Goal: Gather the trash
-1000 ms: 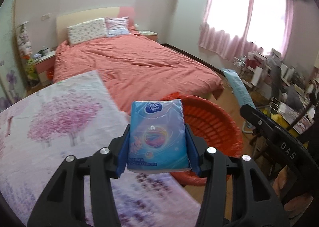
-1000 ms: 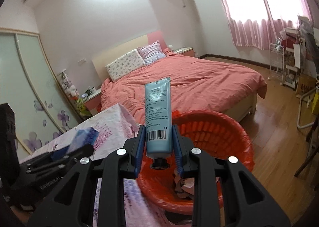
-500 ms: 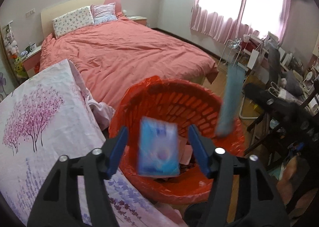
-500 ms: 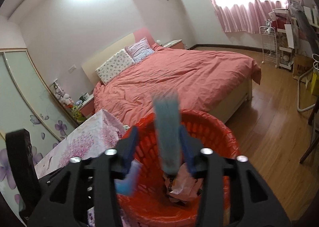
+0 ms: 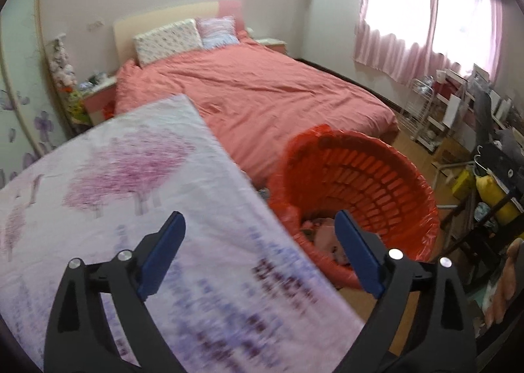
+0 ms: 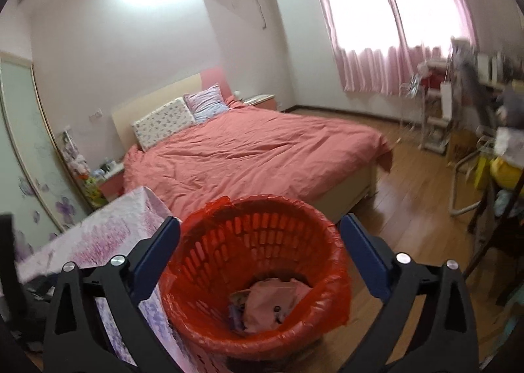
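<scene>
A red slatted basket (image 5: pixel 360 160) lined with a red bag stands on the floor beside the table. Crumpled pink paper trash (image 6: pixel 275 301) lies at its bottom. My left gripper (image 5: pixel 258 219) hangs over the table's edge, left of the basket; its jaws are opening wide with nothing between them. My right gripper (image 6: pixel 260 221) is right above the basket (image 6: pixel 262 235), its jaws also opening, empty. The blue tissue pack and the blue tube are not between any fingers; I cannot pick them out inside the basket.
A table under a floral pink-and-purple cloth (image 5: pixel 131 176) fills the lower left. Behind it is a bed with a salmon cover (image 6: pixel 262 150). Cluttered racks and a chair (image 5: pixel 475 150) stand at the right on the wooden floor (image 6: pixel 409 209).
Both grippers opened and let go: the tissue pack dropped from the left, the tube from the right, both falling toward the basket. The left view swung back over the table.
</scene>
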The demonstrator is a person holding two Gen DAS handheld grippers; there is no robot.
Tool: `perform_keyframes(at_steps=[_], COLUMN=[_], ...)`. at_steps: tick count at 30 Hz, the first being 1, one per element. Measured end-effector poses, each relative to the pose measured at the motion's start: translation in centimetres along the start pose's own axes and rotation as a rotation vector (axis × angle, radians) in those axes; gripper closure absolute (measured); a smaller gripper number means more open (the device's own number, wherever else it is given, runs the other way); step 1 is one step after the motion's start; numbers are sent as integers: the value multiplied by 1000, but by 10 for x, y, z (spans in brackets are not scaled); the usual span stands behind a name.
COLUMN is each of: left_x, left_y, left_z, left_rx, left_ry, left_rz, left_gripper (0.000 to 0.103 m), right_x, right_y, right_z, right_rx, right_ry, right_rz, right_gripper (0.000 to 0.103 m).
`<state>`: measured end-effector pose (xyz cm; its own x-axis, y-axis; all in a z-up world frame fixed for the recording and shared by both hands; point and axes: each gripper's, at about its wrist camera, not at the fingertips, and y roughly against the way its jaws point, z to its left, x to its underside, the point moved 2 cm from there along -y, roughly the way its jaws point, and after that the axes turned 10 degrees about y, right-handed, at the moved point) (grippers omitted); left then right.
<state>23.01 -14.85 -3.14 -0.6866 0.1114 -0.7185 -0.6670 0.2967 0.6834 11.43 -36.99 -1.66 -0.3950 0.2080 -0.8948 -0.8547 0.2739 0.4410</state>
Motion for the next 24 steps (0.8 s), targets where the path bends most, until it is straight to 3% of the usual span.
perform_keyframes(at_steps=[8, 15, 24], left_x=[33, 74, 114], left_y=[73, 120, 163], left_z=[41, 69, 79], left_rx=[-72, -128, -209], left_ry=[45, 130, 165], left_rz=[-112, -188, -274], left_gripper=[4, 4, 4], right_x=[18, 33, 51], right_y=[47, 82, 101], right_z=[30, 46, 66], right_rx=[89, 88, 96], right_ry=[156, 160, 187], right_rz=[-62, -102, -86], right_gripper=[2, 2, 2])
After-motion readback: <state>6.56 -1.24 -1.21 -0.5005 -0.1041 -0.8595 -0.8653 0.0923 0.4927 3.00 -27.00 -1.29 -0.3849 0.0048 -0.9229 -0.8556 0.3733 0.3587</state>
